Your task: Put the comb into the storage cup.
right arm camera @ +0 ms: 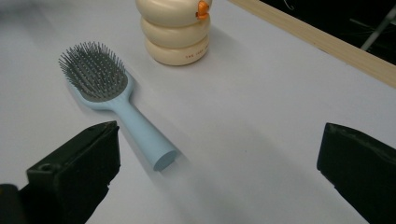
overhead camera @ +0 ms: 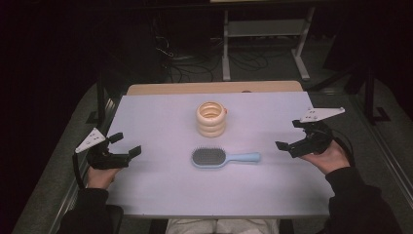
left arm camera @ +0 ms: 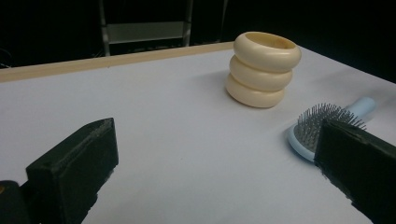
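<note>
From above we see a light-blue plastic hairbrush lying bristles-up mid-table, just before a cream ribbed three-ring holder, between our left gripper and right gripper, both spread and empty. Our left gripper view puts the holder beyond the brush. Our right gripper view shows the brush handle pointing toward us.

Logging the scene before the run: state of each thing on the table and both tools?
Hairbrush: lying flat, bristles up, handle toward the right tool, untouched.
Cream ringed holder: upright, open top, apart from the hairbrush.
Left tool: open, holding nothing.
Right tool: open, holding nothing.
</note>
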{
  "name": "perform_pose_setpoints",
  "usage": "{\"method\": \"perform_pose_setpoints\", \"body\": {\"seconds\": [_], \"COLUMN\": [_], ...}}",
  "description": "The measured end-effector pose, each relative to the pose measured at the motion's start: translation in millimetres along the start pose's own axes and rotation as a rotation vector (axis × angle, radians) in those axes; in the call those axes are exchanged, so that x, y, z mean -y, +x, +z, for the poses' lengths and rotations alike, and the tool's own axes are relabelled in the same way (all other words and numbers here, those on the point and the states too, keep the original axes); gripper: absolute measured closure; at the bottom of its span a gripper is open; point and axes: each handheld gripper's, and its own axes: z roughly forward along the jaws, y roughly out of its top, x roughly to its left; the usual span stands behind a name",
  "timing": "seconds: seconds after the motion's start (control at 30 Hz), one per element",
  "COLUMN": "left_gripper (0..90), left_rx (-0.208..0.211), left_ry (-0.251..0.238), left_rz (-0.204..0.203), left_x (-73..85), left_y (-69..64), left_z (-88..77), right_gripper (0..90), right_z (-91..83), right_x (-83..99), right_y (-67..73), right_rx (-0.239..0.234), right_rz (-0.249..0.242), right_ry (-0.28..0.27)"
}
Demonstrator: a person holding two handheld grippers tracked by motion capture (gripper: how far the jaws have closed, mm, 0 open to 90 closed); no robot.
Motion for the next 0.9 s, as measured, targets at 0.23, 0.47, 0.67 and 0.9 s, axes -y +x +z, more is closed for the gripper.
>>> {"method": "perform_pose_setpoints", "body": {"seconds": [0.23,0.47,0.67,0.9], "left_gripper": [0.0,0.0,0.0,0.0], "left_rx": [-0.002,0.004,0.009,0.009], "left_ry": [0.001,-0.001,-0.002,0.005], "left_rz": [-0.001,-0.004,-0.010,-0.011], "left_x": [0.1,0.3,0.4,0.7], "left_y": [0.2,1.1,1.6,1.4], "left_z": [0.0,0.3,0.6,2.0], "right_gripper": [0.0,0.0,0.0,0.0], "right_z": [3.8,10.0,20.0,33.1], "right_x": [-8.3,-18.6,-29.5,-39.0], "right_y": [-0.3,-2.0,-3.0,-1.3], "right_rx": [-0.019,-0.037,-0.062,-0.085], "right_rz": [-0.022,-0.046,-0.076,-0.106], "right_ry": [0.013,0.044,0.074,0.113]}}
